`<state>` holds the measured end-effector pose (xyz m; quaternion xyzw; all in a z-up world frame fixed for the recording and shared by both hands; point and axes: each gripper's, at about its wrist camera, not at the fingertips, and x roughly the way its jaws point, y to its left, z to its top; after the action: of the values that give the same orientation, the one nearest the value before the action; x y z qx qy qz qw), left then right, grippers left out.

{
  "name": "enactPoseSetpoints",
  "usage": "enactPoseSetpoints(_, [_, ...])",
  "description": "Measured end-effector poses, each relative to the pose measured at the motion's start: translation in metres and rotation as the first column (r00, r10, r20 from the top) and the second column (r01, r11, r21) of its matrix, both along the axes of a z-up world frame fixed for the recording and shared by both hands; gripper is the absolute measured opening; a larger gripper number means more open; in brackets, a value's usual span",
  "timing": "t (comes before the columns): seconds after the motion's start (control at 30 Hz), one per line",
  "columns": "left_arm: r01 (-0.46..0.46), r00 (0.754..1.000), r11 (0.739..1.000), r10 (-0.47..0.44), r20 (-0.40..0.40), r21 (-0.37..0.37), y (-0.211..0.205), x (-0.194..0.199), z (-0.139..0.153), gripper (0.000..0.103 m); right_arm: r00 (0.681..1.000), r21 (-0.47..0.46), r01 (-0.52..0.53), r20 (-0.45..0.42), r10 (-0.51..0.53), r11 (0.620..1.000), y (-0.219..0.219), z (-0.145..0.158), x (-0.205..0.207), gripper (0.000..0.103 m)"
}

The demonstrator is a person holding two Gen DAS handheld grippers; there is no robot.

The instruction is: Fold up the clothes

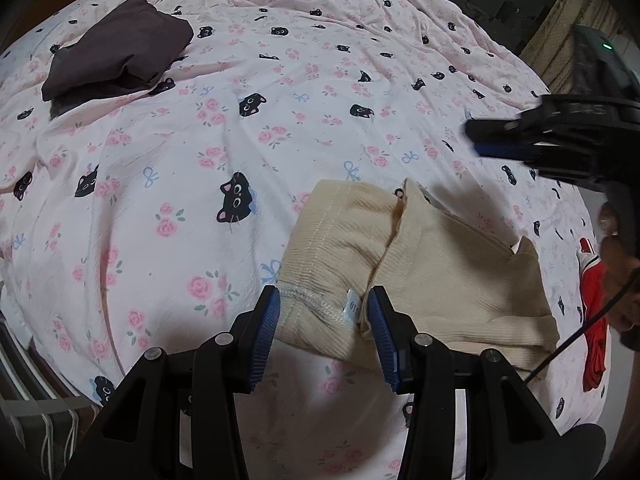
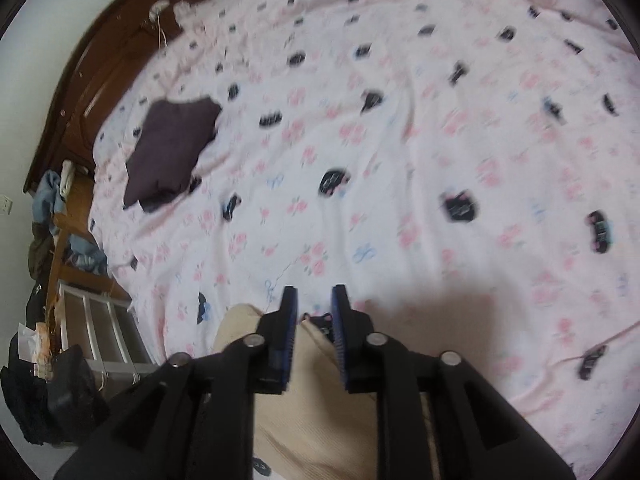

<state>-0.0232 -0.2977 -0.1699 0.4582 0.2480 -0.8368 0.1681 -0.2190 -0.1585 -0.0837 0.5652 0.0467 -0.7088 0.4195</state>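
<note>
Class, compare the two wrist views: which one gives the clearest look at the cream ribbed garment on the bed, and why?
The left wrist view: the cream garment lies sharp and almost whole there, with ribbing, seams and a small label visible between the left gripper fingers. The right wrist view is blurred and shows only part of it, mostly behind the right gripper.

I see a cream ribbed garment [image 1: 424, 264] folded into a rumpled bundle at 5 o'clock, white tag showing; dark purple garment [image 1: 120, 52] folded flat at 10 o'clock, well apart
</note>
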Motion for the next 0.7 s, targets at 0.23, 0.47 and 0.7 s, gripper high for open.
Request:
enactPoseSetpoints(0.23, [-0.025,0.999,1.0,0.024,-0.047,-0.006,-0.001,0.005,0.01,0.041,0.996,-0.056,0.01,-0.087,-0.015,0.998,0.055,0.025,0.009,0.033])
enactPoseSetpoints(0.47, [-0.002,0.984,0.997,-0.012,-0.175,-0.081,0.011,0.004,0.038,0.041,0.979,0.023,-0.067,-0.191,0.07,0.997,0.127,-0.001,0.072,0.03])
enactPoseSetpoints(0.7, [0.16,0.965,0.984,-0.173,-0.195,-0.077,0.049,-0.017,0.04,0.041,0.963,0.019,-0.128,-0.236,0.129,0.992,0.155,-0.02,0.108,0.023])
